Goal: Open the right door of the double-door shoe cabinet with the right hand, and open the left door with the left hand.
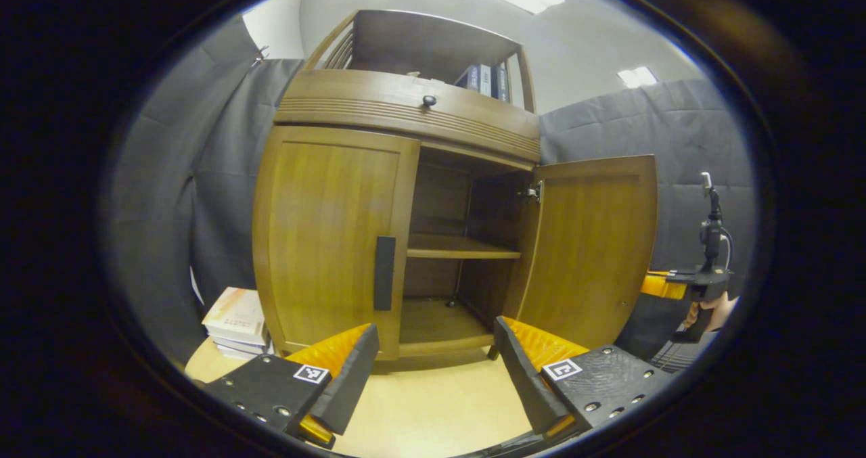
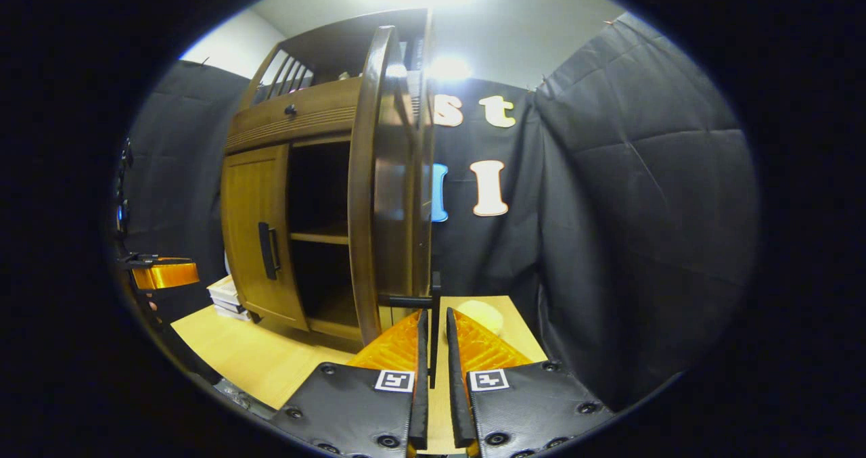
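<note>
The wooden shoe cabinet (image 1: 406,109) stands on a light table. Its right door (image 1: 595,241) is swung wide open, and in the right gripper view I see that door (image 2: 379,194) edge-on. My right gripper (image 2: 435,350) is shut on the right door's black bar handle (image 2: 435,309), which runs between its fingers. The left door (image 1: 325,235) is closed, with its black handle (image 1: 384,272) near the middle edge. My left gripper (image 1: 436,363) is open, low in front of the cabinet and short of that handle. The right gripper (image 1: 683,285) and the hand holding it appear far right.
Inside, a shelf (image 1: 460,245) splits the open compartment. A stack of books (image 1: 233,319) lies on the table (image 1: 433,404) left of the cabinet. A drawer knob (image 1: 429,100) sits above the doors. A pale round object (image 2: 477,316) rests behind the right door.
</note>
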The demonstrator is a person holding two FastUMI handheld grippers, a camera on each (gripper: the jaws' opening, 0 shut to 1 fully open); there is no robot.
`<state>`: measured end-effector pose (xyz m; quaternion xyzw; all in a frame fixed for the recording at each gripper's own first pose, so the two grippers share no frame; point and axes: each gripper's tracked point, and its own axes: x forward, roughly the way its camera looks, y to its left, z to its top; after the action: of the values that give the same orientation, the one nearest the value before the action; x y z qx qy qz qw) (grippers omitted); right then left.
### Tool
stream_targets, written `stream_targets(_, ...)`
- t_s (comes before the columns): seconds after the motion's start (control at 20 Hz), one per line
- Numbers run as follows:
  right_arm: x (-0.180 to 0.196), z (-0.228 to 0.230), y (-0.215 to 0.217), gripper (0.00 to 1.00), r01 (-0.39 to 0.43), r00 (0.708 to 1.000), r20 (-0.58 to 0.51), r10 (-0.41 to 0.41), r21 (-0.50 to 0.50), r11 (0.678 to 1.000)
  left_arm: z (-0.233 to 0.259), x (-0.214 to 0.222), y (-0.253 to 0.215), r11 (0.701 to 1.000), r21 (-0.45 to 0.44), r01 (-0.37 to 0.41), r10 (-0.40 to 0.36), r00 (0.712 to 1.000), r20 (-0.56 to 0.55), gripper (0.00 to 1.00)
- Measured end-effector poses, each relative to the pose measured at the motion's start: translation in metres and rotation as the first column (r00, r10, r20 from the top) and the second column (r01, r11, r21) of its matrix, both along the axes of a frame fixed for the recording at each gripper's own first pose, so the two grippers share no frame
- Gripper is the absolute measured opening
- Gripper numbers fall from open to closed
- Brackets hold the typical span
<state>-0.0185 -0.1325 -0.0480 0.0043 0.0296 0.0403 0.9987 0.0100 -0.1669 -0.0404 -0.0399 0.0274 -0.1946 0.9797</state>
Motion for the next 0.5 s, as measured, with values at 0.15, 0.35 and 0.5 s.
stream_targets(0.15, -0.002, -0.002, 0.004, 0.12, -0.026, 1.0, 0.007, 0.026, -0.008, 1.0, 0.002, 0.004, -0.014, 0.999, 0.012, 0.032, -0.032, 0.999, 0.006, 1.0)
stream_targets(0.35, -0.003, -0.002, 0.002, 0.16, -0.002, 1.0, 0.005, 0.002, 0.008, 1.0, -0.011, 0.01, -0.014, 1.0, 0.016, 0.015, -0.015, 1.0, -0.02, 1.0)
stream_targets(0.5, -0.004, -0.004, 0.001, 0.16, 0.021, 1.0, -0.015, -0.021, 0.019, 1.0, -0.018, 0.025, -0.001, 0.998, 0.056, -0.026, 0.027, 0.999, -0.019, 0.99)
